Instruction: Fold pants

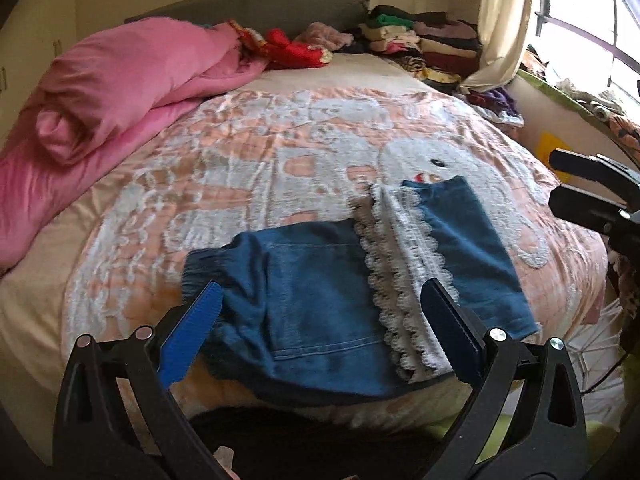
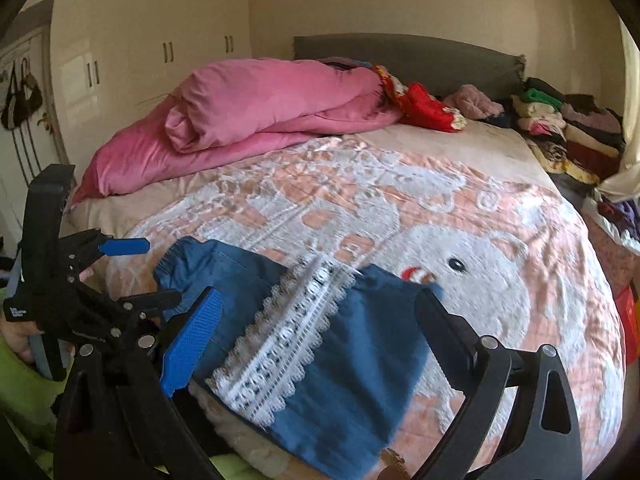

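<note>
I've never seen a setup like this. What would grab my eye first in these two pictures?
Probably the blue denim pants with white lace trim, folded near the bed's front edge on a pink-and-white cartoon bedspread. Two open black grippers with blue pads frame them, left gripper and right gripper. A rolled pink duvet lies along the bed's left side.

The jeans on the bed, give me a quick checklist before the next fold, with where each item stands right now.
1. Left gripper open: ok.
2. Right gripper open: ok.
3. Neither gripper holding cloth: ok.
4. Jeans lying flat on the blanket: ok.
5. Lace-trimmed leg folded over: ok, though it lies skewed.
6. Jeans fully on the bed: not ok, near edge sits at the mattress rim.
</note>
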Demonstrator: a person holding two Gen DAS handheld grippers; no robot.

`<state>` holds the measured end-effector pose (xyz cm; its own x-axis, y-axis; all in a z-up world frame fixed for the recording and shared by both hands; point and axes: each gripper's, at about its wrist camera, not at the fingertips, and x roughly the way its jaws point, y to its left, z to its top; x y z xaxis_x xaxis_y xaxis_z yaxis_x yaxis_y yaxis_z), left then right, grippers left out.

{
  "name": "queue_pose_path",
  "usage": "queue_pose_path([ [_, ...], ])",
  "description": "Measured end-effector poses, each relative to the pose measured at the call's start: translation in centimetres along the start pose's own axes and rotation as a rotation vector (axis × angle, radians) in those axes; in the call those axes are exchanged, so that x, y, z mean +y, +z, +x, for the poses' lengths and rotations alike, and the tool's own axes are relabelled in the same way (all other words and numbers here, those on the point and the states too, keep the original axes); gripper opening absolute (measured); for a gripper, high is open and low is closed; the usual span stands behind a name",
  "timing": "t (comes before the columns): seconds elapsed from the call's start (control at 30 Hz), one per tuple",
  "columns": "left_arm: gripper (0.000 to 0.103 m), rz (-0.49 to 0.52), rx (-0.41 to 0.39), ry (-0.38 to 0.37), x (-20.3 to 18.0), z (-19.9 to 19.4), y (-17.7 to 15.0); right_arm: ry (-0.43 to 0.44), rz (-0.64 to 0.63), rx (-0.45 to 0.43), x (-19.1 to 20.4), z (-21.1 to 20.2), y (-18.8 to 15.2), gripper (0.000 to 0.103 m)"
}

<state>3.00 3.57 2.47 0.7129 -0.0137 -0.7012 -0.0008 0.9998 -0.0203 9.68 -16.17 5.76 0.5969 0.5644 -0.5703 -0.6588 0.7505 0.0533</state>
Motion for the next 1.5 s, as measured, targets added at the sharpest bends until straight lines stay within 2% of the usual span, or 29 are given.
queue_pose_path([
  [0.07,0.093,-0.011,0.003,0.007,0.7,0.1,-0.1,0.013,-0.015,0.006,0.6,0.9,0.6,0.099],
  [0.33,0.093,-0.051,0.048,0.062,3.7,1.0,-1.5,0.072,-0.033,0.046,2.4,4.9,2.5,0.098],
  [0.73,0.093,-0.117,0.118,0.089,7.4,3.0,-3.2,0.147,-0.110,0.124,6.0,10.6,4.8,0.098],
  [1.0,0.093,-0.156,0.154,0.067,8.7,4.5,-3.8,0.209,-0.164,0.213,8.2,15.1,5.3,0.098],
  [1.2,0.093,-0.200,0.178,0.009,9.2,5.7,-4.4,0.266,-0.198,0.291,9.5,18.2,5.4,0.098],
  [1.23,0.092,-0.207,0.182,0.000,9.3,5.9,-4.5,0.275,-0.205,0.305,9.7,18.7,5.3,0.098],
  [1.3,0.080,-0.226,0.177,-0.031,9.5,6.0,-4.5,0.295,-0.215,0.329,10.0,19.7,5.2,0.098],
  [1.37,0.061,-0.242,0.180,-0.073,9.6,6.3,-4.6,0.312,-0.220,0.350,10.3,20.5,5.1,0.098],
  [1.43,0.051,-0.240,0.191,-0.102,9.4,6.7,-4.7,0.336,-0.227,0.369,10.7,21.2,5.1,0.098],
  [1.5,0.048,-0.244,0.195,-0.118,9.3,6.9,-4.8,0.350,-0.235,0.382,11.0,21.8,5.1,0.098],
])
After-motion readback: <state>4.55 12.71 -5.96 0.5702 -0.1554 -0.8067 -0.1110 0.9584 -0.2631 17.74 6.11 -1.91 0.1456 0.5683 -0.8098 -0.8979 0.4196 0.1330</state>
